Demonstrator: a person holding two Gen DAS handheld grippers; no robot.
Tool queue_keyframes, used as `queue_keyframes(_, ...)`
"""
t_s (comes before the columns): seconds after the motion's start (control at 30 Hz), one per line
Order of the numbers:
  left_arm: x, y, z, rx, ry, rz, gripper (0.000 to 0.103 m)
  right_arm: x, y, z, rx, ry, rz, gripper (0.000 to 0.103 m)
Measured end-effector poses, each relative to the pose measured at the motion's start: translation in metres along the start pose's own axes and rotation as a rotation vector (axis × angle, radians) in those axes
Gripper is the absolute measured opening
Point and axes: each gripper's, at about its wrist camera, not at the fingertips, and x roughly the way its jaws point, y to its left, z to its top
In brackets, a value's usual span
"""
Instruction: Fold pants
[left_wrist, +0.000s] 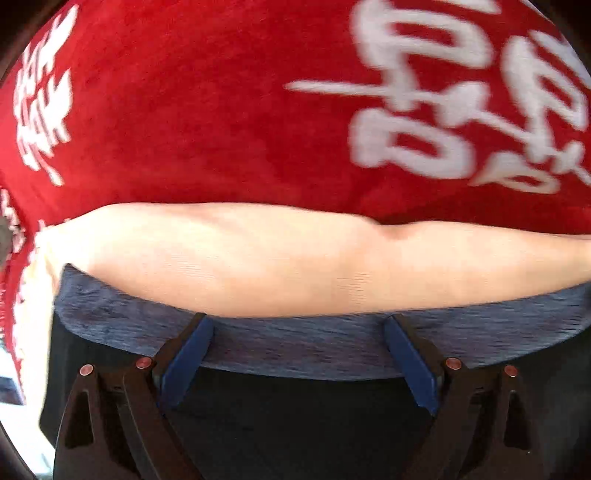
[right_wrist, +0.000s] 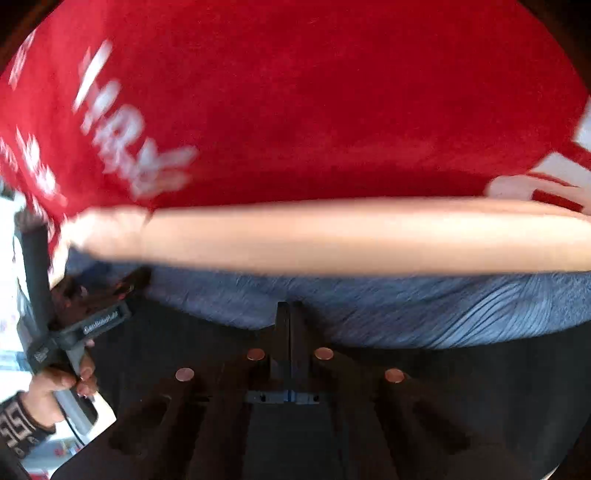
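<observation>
1. Red cloth with white printed lettering (left_wrist: 207, 110) fills the upper part of both views.
2. Blue-grey heathered knit pants (left_wrist: 295, 347) lie as a band running left to right on a dark tabletop (left_wrist: 295, 424), seemingly partly folded; a pale band (left_wrist: 258, 258) crosses above.
3. Left gripper (left_wrist: 297, 332) wide open, holding nothing.
4. Right gripper (right_wrist: 290, 314) closed at the pants' edge; whether it pinches fabric is unclear.

Left hand-held gripper (left_wrist: 299, 354) spread wide; right hand-held gripper (right_wrist: 290, 314) pressed closed.

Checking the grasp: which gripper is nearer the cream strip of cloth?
Left. The left gripper, open, has its tips at the lower edge of the cream strip. The right gripper, shut, sits short of it, with blue-grey cloth between.
</observation>
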Motion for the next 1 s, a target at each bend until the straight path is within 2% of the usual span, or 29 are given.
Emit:
queue_keyframes(0.03,0.001,0.004,0.0,0.006,0.004,0.028,0.095,-0.003,-0.015,0.003,0.043,-0.016,-0.003,0.0)
queue_keyframes(0.1,-0.004,0.007,0.001,0.024,0.016,0.04,0.095,-0.009,-0.035,0.006,0.133,-0.004,0.055,0.002)
queue_keyframes(0.17,-0.02,0.004,-0.003,0.058,0.009,0.042,0.095,-0.026,-0.042,-0.002,0.145,-0.018,0.061,0.012)
queue_keyframes(0.23,-0.042,-0.005,-0.011,0.101,0.015,0.008,0.095,-0.046,-0.045,-0.018,0.125,-0.023,0.095,0.033)
queue_keyframes(0.27,-0.053,0.0,-0.02,0.108,0.015,-0.008,0.095,-0.055,-0.046,-0.028,0.121,-0.023,0.105,0.051)
queue_keyframes(0.3,-0.07,-0.005,-0.031,0.117,0.017,-0.035,0.095,-0.066,-0.049,-0.042,0.124,-0.023,0.112,0.057)
queue_keyframes(0.4,-0.105,-0.028,-0.058,0.141,0.037,-0.118,0.095,-0.084,-0.063,-0.075,0.178,0.004,0.154,0.057)
queue_keyframes(0.5,-0.135,-0.075,-0.084,0.176,0.065,-0.2,0.095,-0.097,-0.091,-0.111,0.274,0.026,0.188,0.057)
queue_keyframes(0.6,-0.15,-0.132,-0.096,0.213,0.091,-0.25,0.095,-0.104,-0.108,-0.143,0.359,0.037,0.194,0.057)
queue_keyframes(0.63,-0.154,-0.154,-0.1,0.222,0.099,-0.256,0.095,-0.106,-0.114,-0.151,0.388,0.043,0.195,0.057)
queue_keyframes(0.73,-0.154,-0.187,-0.103,0.214,0.123,-0.292,0.095,-0.111,-0.138,-0.17,0.46,0.044,0.197,0.057)
queue_keyframes(0.83,-0.167,-0.217,-0.102,0.218,0.107,-0.306,0.095,-0.114,-0.151,-0.18,0.503,0.018,0.2,0.057)
queue_keyframes(1.0,-0.197,-0.26,-0.096,0.201,0.077,-0.294,0.095,-0.13,-0.202,-0.184,0.602,-0.081,0.237,0.057)
